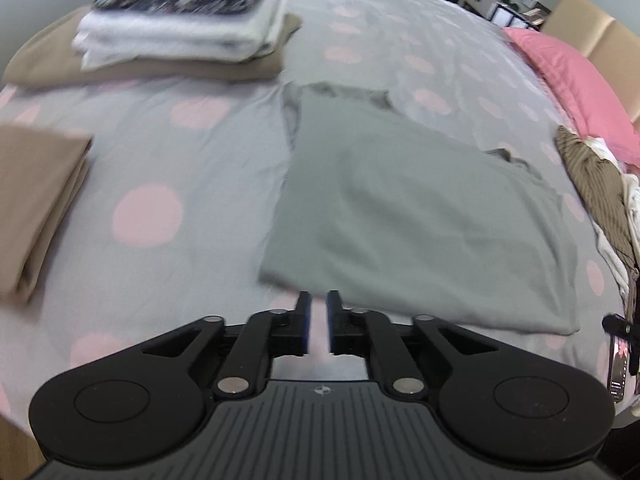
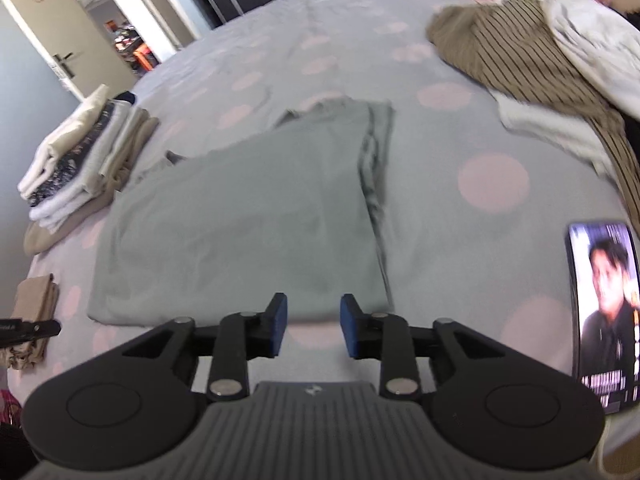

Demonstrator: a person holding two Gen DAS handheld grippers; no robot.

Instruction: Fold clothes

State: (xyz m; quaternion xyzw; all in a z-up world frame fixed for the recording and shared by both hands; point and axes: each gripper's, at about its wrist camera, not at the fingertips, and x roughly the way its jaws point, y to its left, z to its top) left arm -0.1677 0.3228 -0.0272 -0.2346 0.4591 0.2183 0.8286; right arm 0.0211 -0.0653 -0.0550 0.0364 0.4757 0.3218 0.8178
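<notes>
A grey-green garment (image 1: 404,216) lies folded flat on the bed, also seen in the right wrist view as the garment (image 2: 248,228). My left gripper (image 1: 319,312) hovers just over its near edge; its jaws stand slightly apart with nothing between them. My right gripper (image 2: 313,318) hangs over the garment's near right corner, jaws apart and empty. A pile of unfolded clothes (image 2: 532,64), brown striped and white, lies at the far right. The tip of the left gripper shows at the left edge of the right wrist view.
A stack of folded clothes (image 1: 180,24) stands at the far left on the dotted grey bedsheet (image 1: 168,152). A folded tan piece (image 1: 36,204) lies near left. A phone (image 2: 600,312) with a lit screen rests at the right. Pink pillow (image 1: 568,76) at the back.
</notes>
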